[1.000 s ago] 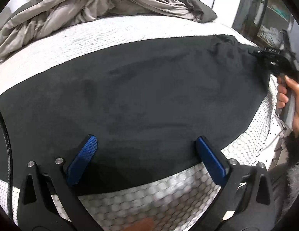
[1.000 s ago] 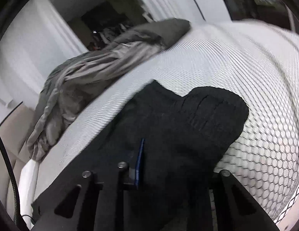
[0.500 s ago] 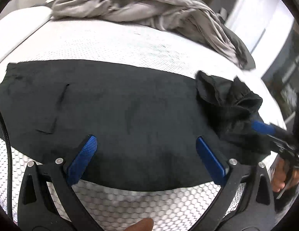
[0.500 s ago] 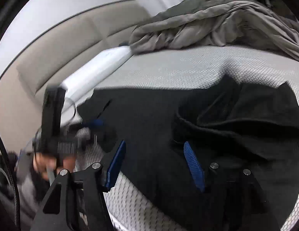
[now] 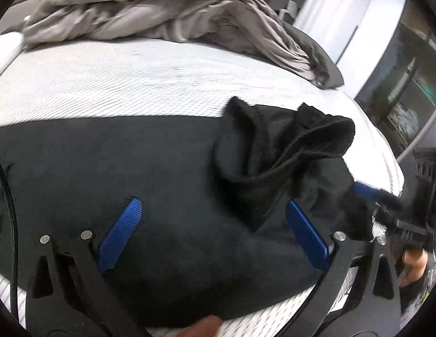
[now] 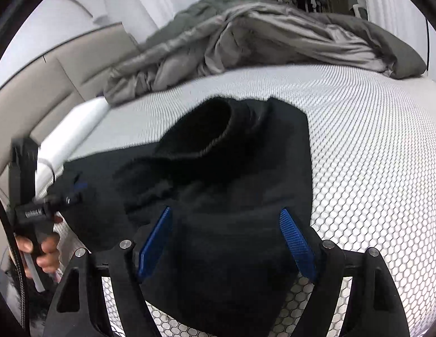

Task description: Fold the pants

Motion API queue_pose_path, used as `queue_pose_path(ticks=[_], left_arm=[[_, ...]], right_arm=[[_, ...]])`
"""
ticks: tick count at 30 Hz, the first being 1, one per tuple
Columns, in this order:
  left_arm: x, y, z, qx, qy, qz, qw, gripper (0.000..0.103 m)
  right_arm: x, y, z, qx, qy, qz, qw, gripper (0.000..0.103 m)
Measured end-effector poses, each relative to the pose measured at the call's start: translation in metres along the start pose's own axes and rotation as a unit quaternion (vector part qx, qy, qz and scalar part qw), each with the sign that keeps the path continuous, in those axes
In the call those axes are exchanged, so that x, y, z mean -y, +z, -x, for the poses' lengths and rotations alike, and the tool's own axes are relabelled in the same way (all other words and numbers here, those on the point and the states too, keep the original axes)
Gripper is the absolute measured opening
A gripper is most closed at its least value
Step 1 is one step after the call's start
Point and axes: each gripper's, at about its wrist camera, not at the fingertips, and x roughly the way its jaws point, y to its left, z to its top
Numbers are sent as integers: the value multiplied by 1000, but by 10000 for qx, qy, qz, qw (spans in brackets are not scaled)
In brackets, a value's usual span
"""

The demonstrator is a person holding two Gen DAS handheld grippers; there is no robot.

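Note:
The black pants point(image 5: 133, 174) lie flat across the white mattress point(image 5: 133, 78). Their right end point(image 5: 282, 146) is bunched up and folded over onto the rest. My left gripper point(image 5: 212, 224) is open just above the near edge of the pants, blue pads wide apart. My right gripper point(image 6: 226, 236) is open, its blue pads either side of the bunched end point(image 6: 218, 151). In the left wrist view the right gripper point(image 5: 369, 193) shows at the far right. In the right wrist view the left gripper point(image 6: 74, 193) shows at the far left.
A crumpled grey duvet point(image 5: 161, 8) lies at the back of the mattress, also seen in the right wrist view point(image 6: 246, 36). A beige headboard point(image 6: 49, 84) and a white pillow point(image 6: 74, 132) are at the left. The mattress edge drops off on the right point(image 5: 392, 168).
The right gripper, shut on the pants' end a second ago, carried it leftward over the rest and opened. The end now lies bunched on the pants. The left gripper stayed open.

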Motion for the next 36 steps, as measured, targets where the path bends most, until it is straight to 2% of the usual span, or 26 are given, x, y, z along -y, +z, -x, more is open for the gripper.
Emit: queue_pose_path(ticks=[1, 3, 4, 5, 8, 10, 13, 16, 17, 18, 20, 21, 22, 23, 24, 26, 28, 30, 33, 36], left_arm=[[5, 4, -10, -87, -24, -28, 10000, 101], [15, 13, -35, -315, -40, -57, 9995, 87], [16, 15, -44, -394, -92, -16, 9992, 69], [15, 16, -53, -459, -228, 139, 9986, 45], [7, 16, -53, -274, -557, 568, 9965, 14], [4, 16, -34, -10, -784, 695, 9945, 11], [1, 11, 6, 312, -992, 647, 9925, 10], [-13, -9, 40, 469, -805, 587, 9939, 11], [-20, -16, 42, 400, -674, 586, 9952, 12], [-28, -24, 37, 147, -481, 595, 9970, 14], [-44, -36, 14, -726, -276, 522, 9956, 31], [-50, -40, 11, -906, -318, 517, 9940, 31], [-55, -42, 15, -827, -473, 570, 9938, 33], [-58, -42, 22, -756, -519, 586, 9941, 40], [-59, -42, 31, -689, -438, 530, 9952, 45], [-61, -35, 48, -349, -351, 494, 9976, 56], [-64, -27, 61, 0, -495, 637, 9967, 57], [-62, -12, 59, 136, -626, 721, 9953, 59], [-53, 16, 39, 159, -734, 786, 9941, 59], [-39, 41, -9, -115, -831, 751, 9936, 59]], right_arm=[[0, -1, 1, -31, 2, 3, 10000, 81], [-3, -3, -3, -29, 38, 6, 10000, 81], [-3, -2, -4, -16, 64, -16, 10000, 81], [0, 1, -9, -16, 90, -40, 10000, 81], [4, -4, -16, -123, 104, -91, 9998, 81], [7, -4, -20, -162, 93, -84, 9998, 81], [7, -2, -20, -163, 107, -101, 9998, 81], [8, -5, -15, -140, 137, -81, 9998, 81], [7, -4, -17, -150, 127, -75, 9998, 81], [5, -4, -20, -189, 130, -61, 9997, 81], [1, -4, -26, -260, 130, 8, 9996, 81], [-3, -4, -29, -296, 86, 87, 9995, 81], [-5, -4, -31, -322, 40, 153, 9994, 81], [-8, -4, -32, -345, 12, 214, 9992, 82], [-9, -4, -32, -352, -3, 230, 9991, 82], [-9, -5, -29, -367, -5, 211, 9991, 82], [-7, -6, -23, -357, 12, 167, 9992, 82], [-3, -9, -18, -367, 6, 111, 9993, 82], [4, -12, -15, -414, 15, -30, 9991, 82], [14, -15, -15, -479, -20, -169, 9987, 82]])
